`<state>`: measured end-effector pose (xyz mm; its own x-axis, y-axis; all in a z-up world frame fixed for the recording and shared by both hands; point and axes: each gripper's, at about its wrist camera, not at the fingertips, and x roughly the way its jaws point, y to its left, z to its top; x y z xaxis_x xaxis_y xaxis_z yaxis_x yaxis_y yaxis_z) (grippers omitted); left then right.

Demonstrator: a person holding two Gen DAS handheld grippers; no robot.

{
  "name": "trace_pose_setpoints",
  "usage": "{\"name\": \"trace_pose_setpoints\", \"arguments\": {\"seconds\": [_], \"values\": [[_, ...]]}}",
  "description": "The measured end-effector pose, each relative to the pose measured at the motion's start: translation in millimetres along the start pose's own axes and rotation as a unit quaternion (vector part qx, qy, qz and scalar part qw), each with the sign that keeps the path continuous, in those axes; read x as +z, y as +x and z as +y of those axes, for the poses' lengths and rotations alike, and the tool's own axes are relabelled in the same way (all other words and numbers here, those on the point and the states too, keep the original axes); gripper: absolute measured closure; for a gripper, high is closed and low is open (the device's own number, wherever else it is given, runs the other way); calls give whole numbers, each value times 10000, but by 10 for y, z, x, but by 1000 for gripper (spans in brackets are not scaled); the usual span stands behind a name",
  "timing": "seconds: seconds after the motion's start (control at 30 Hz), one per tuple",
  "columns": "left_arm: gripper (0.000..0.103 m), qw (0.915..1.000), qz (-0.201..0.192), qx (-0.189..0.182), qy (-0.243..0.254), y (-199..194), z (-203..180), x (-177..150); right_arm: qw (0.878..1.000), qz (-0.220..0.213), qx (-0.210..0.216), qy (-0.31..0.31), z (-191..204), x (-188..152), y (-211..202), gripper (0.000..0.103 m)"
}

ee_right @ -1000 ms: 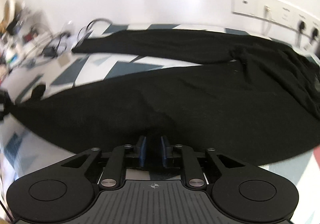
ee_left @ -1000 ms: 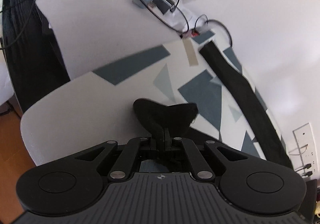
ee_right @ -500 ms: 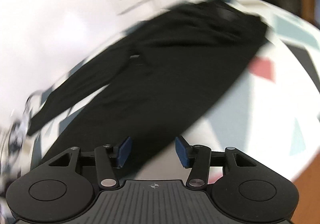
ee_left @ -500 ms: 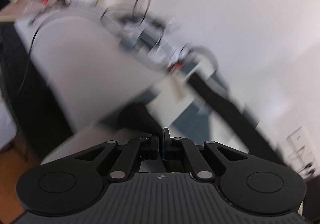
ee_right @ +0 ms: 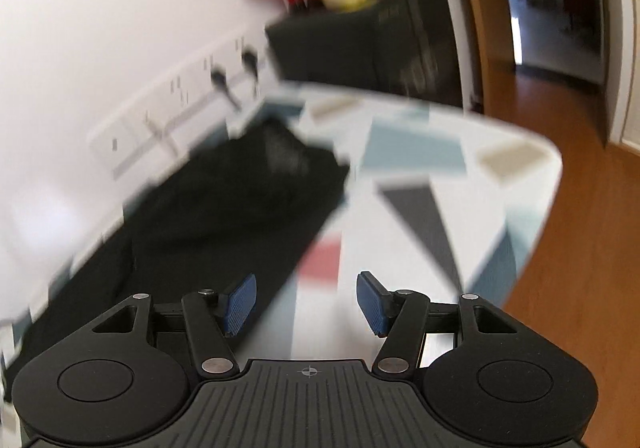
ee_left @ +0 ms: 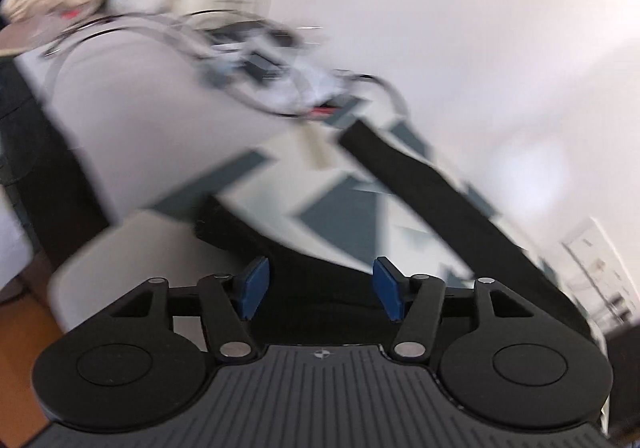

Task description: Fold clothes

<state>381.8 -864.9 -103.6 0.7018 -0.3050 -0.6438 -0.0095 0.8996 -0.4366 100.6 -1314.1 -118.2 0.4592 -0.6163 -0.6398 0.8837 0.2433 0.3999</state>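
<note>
The left gripper point(ee_left: 320, 290) is opening, its blue pads off the black clothes point(ee_left: 432, 188) lying under them on the patterned table point(ee_left: 336, 216). The right gripper point(ee_right: 306, 306) is opening too, nothing between. Only its view shows wall sockets point(ee_right: 218, 78) and a doorway point(ee_right: 552, 0); the left shows blurry cables point(ee_left: 248, 60).

tablecloth point(ee_right: 472, 208): geometric pattern | wall sockets point(ee_right: 168, 120) | cables point(ee_left: 256, 60): tangled | wood floor point(ee_right: 580, 248)
</note>
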Motion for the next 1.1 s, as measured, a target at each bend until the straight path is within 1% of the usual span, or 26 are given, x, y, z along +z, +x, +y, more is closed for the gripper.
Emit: {"name": "trace_pose_setpoints", "arguments": {"seconds": [0.07, 0.13, 0.17, 0.23, 0.3, 0.33, 0.4, 0.47, 0.5, 0.53, 0.6, 0.63, 0.67, 0.77, 0.83, 0.93, 0.97, 1.07, 1.1], "values": [[35, 9987, 320, -329, 239, 145, -373, -90, 9998, -93, 187, 61, -2, 254, 142, 51], [34, 9951, 723, -553, 388, 366, -740, -241, 9991, -94, 407, -46, 48, 546, 369, 51], [34, 9932, 901, -556, 481, 500, -930, -355, 9983, -20, 533, -236, 98, 676, 520, 51], [34, 9886, 1282, -433, 655, 737, -1250, -605, 9949, 98, 743, -678, 156, 888, 813, 52], [35, 9818, 1673, -334, 834, 916, -1501, -885, 9873, 308, 932, -1248, 244, 1020, 1150, 53], [35, 9790, 1806, -249, 911, 957, -1585, -1009, 9825, 453, 985, -1513, 293, 1045, 1319, 54], [34, 9799, 1627, -11, 1152, 881, -1714, -1193, 9729, 792, 1044, -1907, 384, 1074, 1644, 55], [33, 9779, 1626, 148, 1302, 877, -1804, -1266, 9619, 1150, 1104, -2222, 467, 1089, 1954, 58], [33, 9776, 1610, 235, 1333, 870, -1839, -1284, 9556, 1321, 1184, -2355, 504, 1077, 2067, 68], [33, 9772, 1596, 305, 1369, 865, -1870, -1300, 9482, 1476, 1278, -2506, 546, 1052, 2145, 88], [34, 9753, 1569, 437, 1490, 860, -1926, -1337, 9371, 1628, 1281, -2810, 616, 1007, 2225, 94], [34, 9739, 1562, 496, 1568, 852, -1956, -1358, 9351, 1640, 1273, -2871, 631, 1009, 2246, 97], [34, 9725, 1548, 554, 1648, 845, -1977, -1375, 9373, 1608, 1305, -2802, 620, 1047, 2264, 98], [35, 9705, 1464, 634, 1810, 829, -2003, -1414, 9485, 1358, 1379, -2507, 594, 1252, 2356, 103], [35, 9701, 1436, 668, 1841, 851, -2028, -1426, 9542, 1157, 1353, -2406, 588, 1387, 2441, 103], [35, 9701, 1460, 752, 1784, 880, -2045, -1411, 9599, 1183, 1263, -2206, 577, 1513, 2635, 103], [35, 9701, 1484, 780, 1756, 890, -2051, -1398, 9599, 1248, 1298, -2149, 559, 1529, 2657, 103], [35, 9704, 1495, 835, 1703, 909, -2061, -1388, 9509, 1556, 1690, -2076, 483, 1525, 2636, 87], [35, 9699, 1482, 861, 1729, 911, -2072, -1400, 9473, 1658, 1820, -2051, 457, 1524, 2629, 77]]}}
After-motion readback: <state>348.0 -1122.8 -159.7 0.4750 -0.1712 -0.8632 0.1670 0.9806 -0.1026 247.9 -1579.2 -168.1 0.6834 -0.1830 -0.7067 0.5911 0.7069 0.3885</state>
